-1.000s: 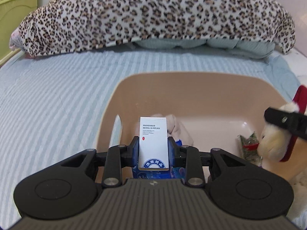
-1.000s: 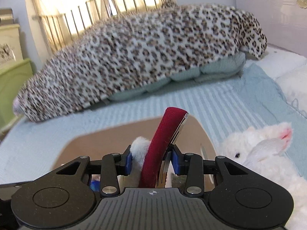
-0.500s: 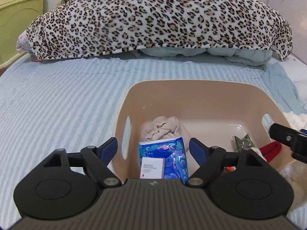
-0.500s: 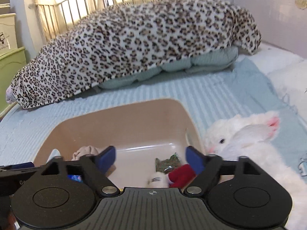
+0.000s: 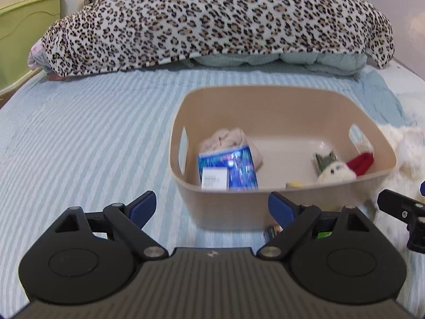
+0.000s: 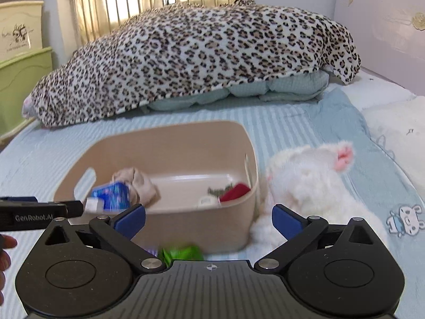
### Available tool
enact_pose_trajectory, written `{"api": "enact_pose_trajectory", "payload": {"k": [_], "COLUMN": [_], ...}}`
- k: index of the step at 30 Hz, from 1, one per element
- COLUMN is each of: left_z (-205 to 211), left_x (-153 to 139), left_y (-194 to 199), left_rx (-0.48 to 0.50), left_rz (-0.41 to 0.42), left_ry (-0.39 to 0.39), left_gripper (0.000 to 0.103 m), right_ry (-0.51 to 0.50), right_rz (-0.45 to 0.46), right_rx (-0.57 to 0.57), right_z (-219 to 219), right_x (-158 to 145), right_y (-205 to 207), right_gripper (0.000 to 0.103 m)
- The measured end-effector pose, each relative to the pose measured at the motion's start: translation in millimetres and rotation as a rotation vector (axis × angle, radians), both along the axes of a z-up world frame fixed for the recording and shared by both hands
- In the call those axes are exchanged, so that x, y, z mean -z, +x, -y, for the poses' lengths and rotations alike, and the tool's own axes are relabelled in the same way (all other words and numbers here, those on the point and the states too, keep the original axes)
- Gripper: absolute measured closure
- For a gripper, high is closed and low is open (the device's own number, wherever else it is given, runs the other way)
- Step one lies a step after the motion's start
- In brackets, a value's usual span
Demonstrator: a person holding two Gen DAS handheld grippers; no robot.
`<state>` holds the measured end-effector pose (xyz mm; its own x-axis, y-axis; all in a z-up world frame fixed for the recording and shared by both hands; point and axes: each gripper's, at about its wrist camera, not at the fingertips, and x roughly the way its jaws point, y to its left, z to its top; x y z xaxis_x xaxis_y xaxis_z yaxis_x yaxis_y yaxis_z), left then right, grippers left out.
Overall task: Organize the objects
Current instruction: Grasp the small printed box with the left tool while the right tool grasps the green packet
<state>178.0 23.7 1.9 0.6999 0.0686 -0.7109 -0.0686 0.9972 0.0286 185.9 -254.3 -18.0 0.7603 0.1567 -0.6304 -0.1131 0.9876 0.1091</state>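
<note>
A beige plastic bin [image 5: 281, 106] [image 6: 170, 138] stands on the striped bed. Inside lie a blue tissue pack [image 5: 236, 170] [image 6: 113, 195] with a small white box [image 5: 214, 177] on it, a beige cloth [image 5: 225, 139] [image 6: 138, 183], a small plush with a red hat [image 5: 345, 167] [image 6: 235, 191] and a green packet [image 5: 322, 159]. My left gripper [image 5: 212, 207] is open and empty just in front of the bin. My right gripper [image 6: 208, 219] is open and empty, also in front of the bin. A green object [image 6: 183, 254] lies on the bed below it.
A white plush rabbit [image 6: 313, 183] [image 5: 403, 154] lies against the bin's right side. A leopard-print blanket [image 5: 212, 24] covers bedding at the back. A green cabinet [image 5: 24, 40] stands at the left. A white pillow [image 6: 398, 125] is at the far right.
Both grippers opened and let go: the white box and the red-hatted plush now lie in the bin. Both grippers have drawn back toward me, out of the bin.
</note>
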Motion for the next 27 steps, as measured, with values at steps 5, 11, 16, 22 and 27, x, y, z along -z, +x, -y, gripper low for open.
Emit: {"api": "enact_pose_trajectory", "payload": {"k": [5,11,16,22,27], "left_z": [8,21,34,44,46], "left_x": [24,53,65,71,75], "left_y": [-11,-12,-3,11,21], "left_rx": [0.025,0.058,0.078,0.082,0.101], "left_rz": [-0.057,-0.09,-0.087,-0.083,-0.099], "left_ry": [0.021,0.005,0.013,0.008,-0.059], "left_gripper": [0.011,0.011,0.011,0.011,0.011], "right_ry": [-0.028,-0.049,-0.047,-0.097,-0.102], "right_rz": [-0.048,-0.121,-0.146,-0.134,-0.139], "right_rx": [-0.023,-0.044,-0.061,-0.098,-0.106], "right_z": [1,1,0,-4,-3], "right_x": [20,44,58,66,69], "right_y": [-12,-13,-8,-3,3], "right_gripper": [0.0,0.0,0.0,0.0,0.001]}}
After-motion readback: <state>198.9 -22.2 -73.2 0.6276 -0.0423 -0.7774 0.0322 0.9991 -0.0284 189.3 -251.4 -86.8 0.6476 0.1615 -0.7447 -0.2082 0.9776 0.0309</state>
